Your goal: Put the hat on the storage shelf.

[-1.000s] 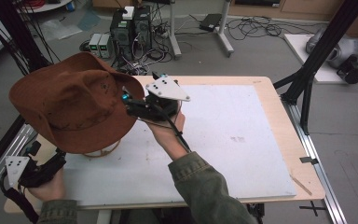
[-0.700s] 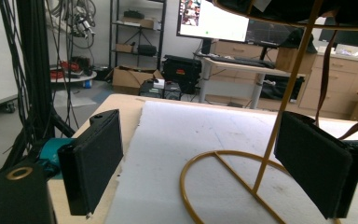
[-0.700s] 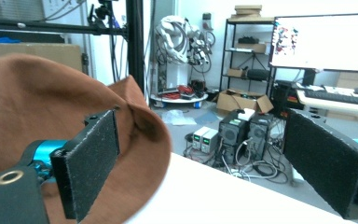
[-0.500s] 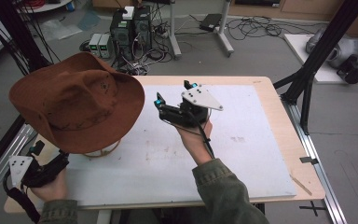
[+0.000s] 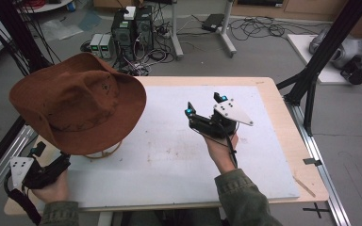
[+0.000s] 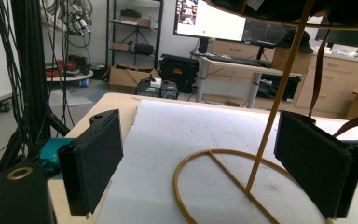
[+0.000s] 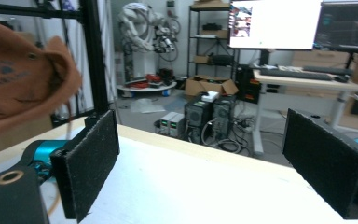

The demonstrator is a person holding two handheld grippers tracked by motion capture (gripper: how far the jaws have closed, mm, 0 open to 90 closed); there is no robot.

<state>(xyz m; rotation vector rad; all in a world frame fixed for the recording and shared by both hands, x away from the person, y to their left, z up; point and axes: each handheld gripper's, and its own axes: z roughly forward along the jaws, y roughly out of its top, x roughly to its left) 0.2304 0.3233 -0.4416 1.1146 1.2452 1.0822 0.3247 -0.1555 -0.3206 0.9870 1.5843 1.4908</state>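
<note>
A brown wide-brimmed hat (image 5: 75,101) rests on a gold wire stand (image 5: 104,151) at the left of the white table sheet (image 5: 169,155). My left gripper (image 5: 51,156) is held low at the front left, just below the hat's brim, and it is open. In the left gripper view the stand's ring base (image 6: 200,158) and its upright rod (image 6: 279,93) lie between the open pads (image 6: 93,163). My right gripper (image 5: 203,104) is held above the middle of the table, open and empty, well to the right of the hat (image 7: 18,79).
Black frame posts (image 5: 311,70) stand beside the table on the right and left. Computer boxes and cables (image 5: 132,28) sit on the floor beyond the far edge. A small strip of wood (image 5: 302,186) lies at the table's front right corner.
My right gripper has drawn away from the hat's brim, moving right to the middle of the table. The hat and my left gripper have stayed put.
</note>
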